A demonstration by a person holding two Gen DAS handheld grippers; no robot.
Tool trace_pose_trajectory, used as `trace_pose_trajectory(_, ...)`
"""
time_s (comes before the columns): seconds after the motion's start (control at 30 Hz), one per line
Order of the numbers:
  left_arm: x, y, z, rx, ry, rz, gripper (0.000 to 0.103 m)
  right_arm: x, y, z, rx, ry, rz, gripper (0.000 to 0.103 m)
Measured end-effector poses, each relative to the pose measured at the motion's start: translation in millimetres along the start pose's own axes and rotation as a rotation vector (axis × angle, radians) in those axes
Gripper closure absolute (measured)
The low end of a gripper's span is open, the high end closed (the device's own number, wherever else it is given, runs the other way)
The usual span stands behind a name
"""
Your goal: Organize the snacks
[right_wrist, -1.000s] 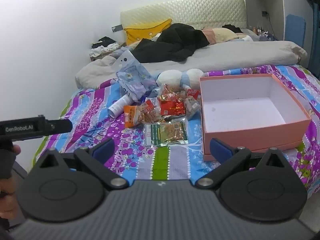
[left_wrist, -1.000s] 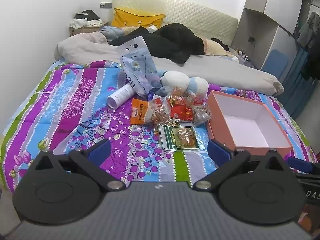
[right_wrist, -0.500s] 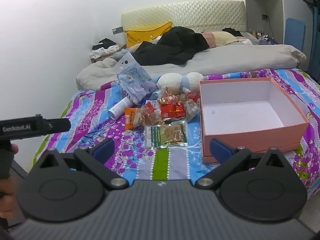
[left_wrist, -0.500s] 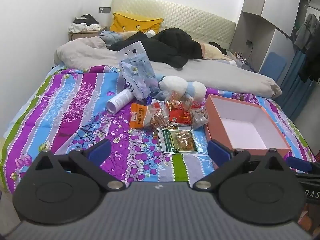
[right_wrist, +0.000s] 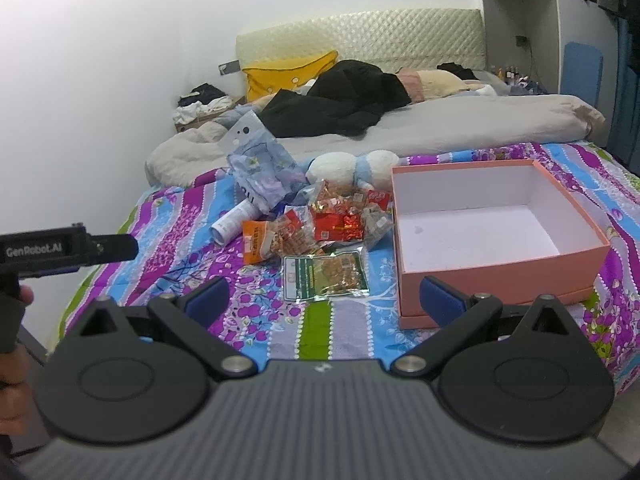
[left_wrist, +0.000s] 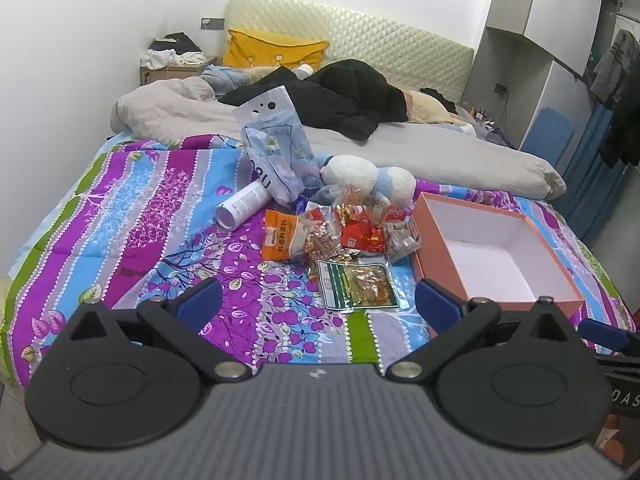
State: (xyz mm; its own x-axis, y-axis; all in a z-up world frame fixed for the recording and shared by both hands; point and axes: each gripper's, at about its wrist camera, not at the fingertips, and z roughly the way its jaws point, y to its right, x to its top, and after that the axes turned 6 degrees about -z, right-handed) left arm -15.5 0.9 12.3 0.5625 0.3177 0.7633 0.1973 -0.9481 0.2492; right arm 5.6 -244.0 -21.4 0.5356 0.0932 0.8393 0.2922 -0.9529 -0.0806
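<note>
Crinkly foil snack packets (left_wrist: 352,236) lay heaped mid-bed, just left of the empty pink box (left_wrist: 496,256); the green pouch (right_wrist: 324,274) lay nearest. Both the left gripper (left_wrist: 318,304) and right gripper (right_wrist: 324,298) hovered with fingers spread apart, holding nothing. Slippery overlapping wrappers risked a pinch dragging neighbours along or slipping. Only the right view showed the person's hand (right_wrist: 14,360); only the left showed hanging clothes (left_wrist: 618,80).

Plush toy (left_wrist: 368,176) half hidden behind snack pile (left_wrist: 360,232); packet print unreadable.
</note>
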Motion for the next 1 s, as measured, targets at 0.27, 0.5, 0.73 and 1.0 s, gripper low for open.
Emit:
trace_pose_trajectory(0.27, -5.6, 0.2, -4.3, 0.006, 0.011, 0.013, 0.0, -3.1, -6.9, 0.3, 0.019, 0.002, -0.025, 0.0)
trace_pose_trajectory(0.5, -14.0, -4.4, -3.6, -0.006, 0.002, 0.008, 0.0, -6.2, -9.5, -0.9, 0.004, 0.003, -0.02, 0.0)
trace_pose_trajectory(0.73, -19.1, -8.9, 1.6, -0.01, -0.018, -0.001, 0.0, -9.9, -11.6, 4.1, 0.001, -0.014, -0.018, 0.0)
trace_pose_trajectory(1.0, -24.4, -7.9, 7.2, -0.014, -0.024, 0.01, 0.0, -16.4, -10.3, 9.8, 0.011, -0.031, 0.001, 0.0)
